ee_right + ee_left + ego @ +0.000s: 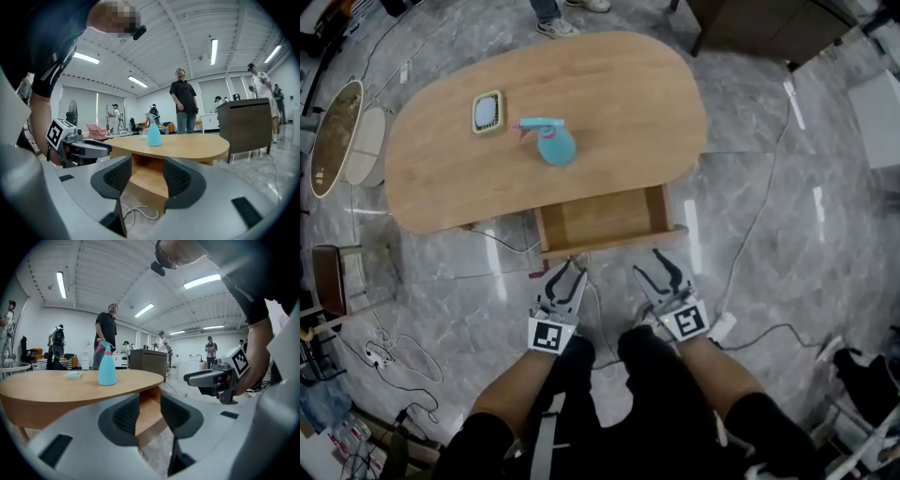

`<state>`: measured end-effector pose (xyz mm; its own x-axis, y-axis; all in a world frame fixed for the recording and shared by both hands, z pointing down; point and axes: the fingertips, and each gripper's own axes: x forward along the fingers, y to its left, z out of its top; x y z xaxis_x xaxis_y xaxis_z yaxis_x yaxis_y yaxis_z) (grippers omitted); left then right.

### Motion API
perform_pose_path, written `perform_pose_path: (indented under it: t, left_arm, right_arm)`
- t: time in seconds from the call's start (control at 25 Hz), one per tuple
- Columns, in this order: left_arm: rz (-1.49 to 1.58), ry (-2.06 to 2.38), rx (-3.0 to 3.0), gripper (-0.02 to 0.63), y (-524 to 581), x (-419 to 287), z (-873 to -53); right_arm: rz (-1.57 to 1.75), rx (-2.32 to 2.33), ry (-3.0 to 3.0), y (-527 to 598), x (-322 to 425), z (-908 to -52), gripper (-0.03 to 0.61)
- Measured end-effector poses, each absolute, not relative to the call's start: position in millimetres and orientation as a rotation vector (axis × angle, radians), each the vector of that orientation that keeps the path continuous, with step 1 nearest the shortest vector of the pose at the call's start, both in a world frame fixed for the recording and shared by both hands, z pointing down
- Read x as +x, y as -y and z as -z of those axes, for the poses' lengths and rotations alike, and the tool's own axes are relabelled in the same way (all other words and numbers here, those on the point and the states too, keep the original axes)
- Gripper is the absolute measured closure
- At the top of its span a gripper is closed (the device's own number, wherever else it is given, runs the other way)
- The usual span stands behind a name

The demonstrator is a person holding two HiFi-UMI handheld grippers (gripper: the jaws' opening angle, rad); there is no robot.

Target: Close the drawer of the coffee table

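Drawer (605, 217) is standing pulled out from the near edge of the worktop (619, 103), just below centre in the head view. Left gripper (571, 269) and right gripper (667, 264) are hovering close before its front panel; whether they are touching it is unclear. Both have jaws partly apart and are gripping nothing. Judgement: the grippers should be pressing the panel evenly, one either side of its middle, pushing straight and level so the drawer isn't skewing.
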<state>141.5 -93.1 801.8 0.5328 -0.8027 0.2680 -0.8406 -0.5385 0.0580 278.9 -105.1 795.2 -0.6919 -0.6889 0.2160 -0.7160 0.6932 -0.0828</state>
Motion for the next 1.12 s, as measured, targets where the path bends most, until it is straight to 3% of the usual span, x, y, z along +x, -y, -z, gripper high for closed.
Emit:
perform_pose_path:
  t: [0.48, 1.12]
  left_arm:
    - [-0.435, 1.249, 2.612, 0.491, 81.8, 153.0, -895.2]
    - [-0.460, 1.181, 2.683, 0.491, 93.0, 161.3, -931.0]
  right_arm:
    - [-0.226, 0.942, 2.676, 94.5, 268.1, -883.3, 0.370]
    - [-0.220, 0.879, 2.643, 99.1, 258.5, -930.2, 0.370]
